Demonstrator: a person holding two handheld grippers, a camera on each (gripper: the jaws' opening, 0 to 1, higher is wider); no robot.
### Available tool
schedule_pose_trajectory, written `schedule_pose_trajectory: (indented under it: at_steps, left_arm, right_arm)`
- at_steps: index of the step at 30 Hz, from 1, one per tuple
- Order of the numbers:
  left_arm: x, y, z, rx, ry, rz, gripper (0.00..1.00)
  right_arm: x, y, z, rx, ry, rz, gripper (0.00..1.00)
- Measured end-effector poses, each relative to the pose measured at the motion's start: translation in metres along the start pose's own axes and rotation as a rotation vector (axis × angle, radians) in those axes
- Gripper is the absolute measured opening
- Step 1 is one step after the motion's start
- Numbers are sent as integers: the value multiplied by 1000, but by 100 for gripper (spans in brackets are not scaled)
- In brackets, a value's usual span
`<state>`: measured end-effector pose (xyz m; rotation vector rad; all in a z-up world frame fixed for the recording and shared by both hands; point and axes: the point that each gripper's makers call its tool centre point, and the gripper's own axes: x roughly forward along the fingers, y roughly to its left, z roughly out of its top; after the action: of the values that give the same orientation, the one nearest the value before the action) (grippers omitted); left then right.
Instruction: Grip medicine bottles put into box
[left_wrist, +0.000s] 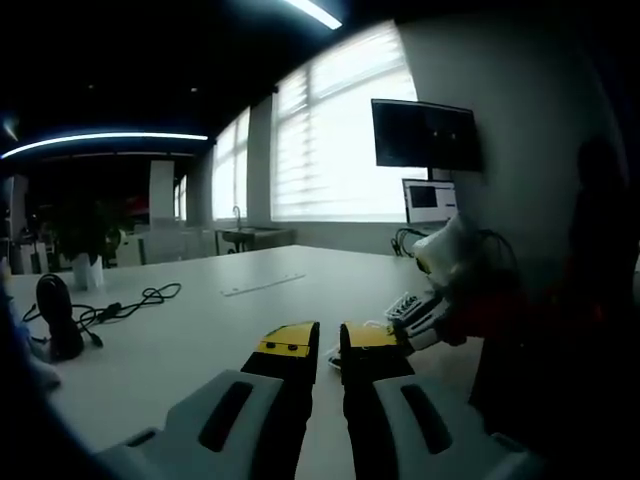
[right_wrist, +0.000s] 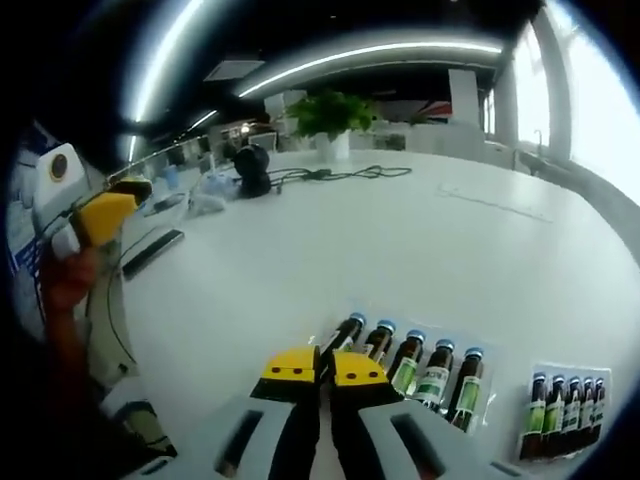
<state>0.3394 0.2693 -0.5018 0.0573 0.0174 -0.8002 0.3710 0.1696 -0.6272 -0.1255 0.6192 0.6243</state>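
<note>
Left gripper view, left to right. Black rounded device (left_wrist: 58, 312) with a tangled black cable (left_wrist: 130, 302), standing on the white table (left_wrist: 200, 320). Left gripper (left_wrist: 329, 345), yellow-tipped: jaws narrowly parted, nothing between them, held above the table. The right gripper enters at right, white-bodied, in a person's hand (left_wrist: 478, 305). Wall monitor (left_wrist: 425, 135), dark, above a smaller lit screen (left_wrist: 430, 200).

Right gripper view, left to right. The left gripper's yellow tip at the left edge. Dark flat object (right_wrist: 152, 252) on the table. Potted plant (right_wrist: 330, 120) at the far side. Right gripper (right_wrist: 322, 370): jaws almost together, empty, tips just before the bottles. Row of five brown medicine bottles (right_wrist: 410, 365), blue caps, lying side by side in a clear tray on the table. Second pack of smaller bottles (right_wrist: 565, 410), near, at the right.
</note>
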Motion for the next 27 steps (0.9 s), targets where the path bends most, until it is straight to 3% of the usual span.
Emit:
schedule_pose_trajectory:
  at_steps: [5,7,17,21,27]
  left_arm:
    - [0,0,-1,-1,4,3,3]
    - [1,0,-2,-1,7,2,3]
    - [7,-3,-8,10,33,7,3]
    - [12,-7,-10,19,47,11,3]
    - [20,-18,-15,39,75,1,3]
  right_arm:
    - [2,-1,1,2,-20,-17,0]
    - [5,-2,-4,-2,7,-18,0]
    - [8,-4,0,-34,5,-5,0]
    - [5,-4,8,-21,-71,15,0]
    - [2,-8,12,-67,-110,20,1]
